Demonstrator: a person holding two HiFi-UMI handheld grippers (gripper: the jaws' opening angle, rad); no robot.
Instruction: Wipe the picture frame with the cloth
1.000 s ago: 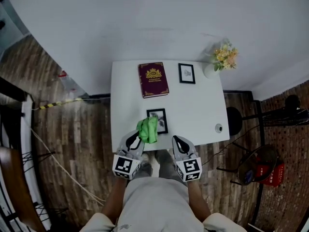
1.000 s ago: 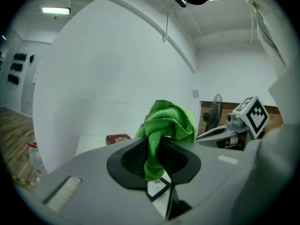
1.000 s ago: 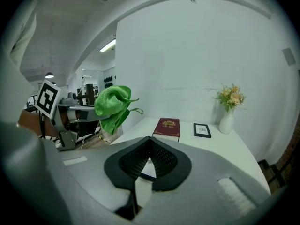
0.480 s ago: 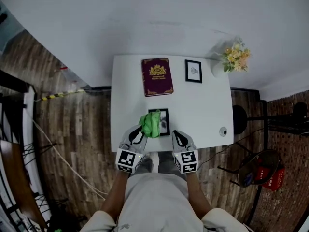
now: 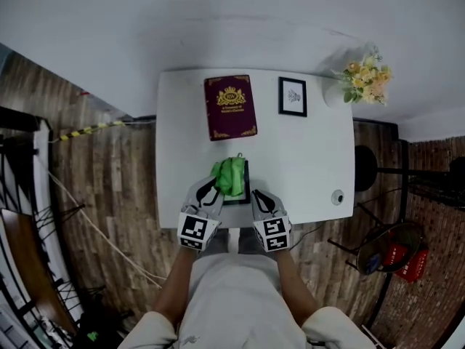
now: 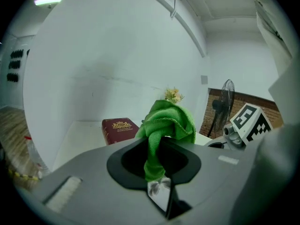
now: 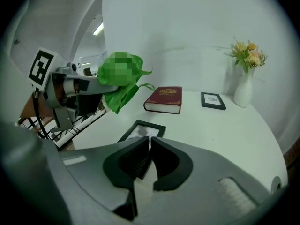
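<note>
**A:** How far along is the wiping, would you say?

**B:** Early, or between strokes. The left hand-held gripper [image 5: 209, 192] has its jaws clamped on a tail of the bright green bunched microfibre cloth [image 5: 231, 174]. The rest of the cloth billows out in front of the jaws. In the head view the cloth covers the upper part of the black-rimmed picture frame [image 5: 237, 199], which lies flat at the near edge of the white bench [image 5: 305, 158]. The right gripper view shows the cloth hanging in the air above the frame, not touching it. I'd judge that the wipe itself is yet to be made.

**A:** And the other one?

**B:** The right hand-held gripper [image 5: 258, 197] sits just beside the frame's right edge. Its jaws are drawn almost together and have nothing between them.

**A:** Any writing you can read?

**B:** Not really. The dark red hardback book [image 5: 230, 107] carries a gold crest and a line of gold lettering, too small to make out. The small black-framed print [image 5: 292, 96] further right shows only a faint drawing. The cubes on the grippers bear black-and-white square markers, no words.
</note>
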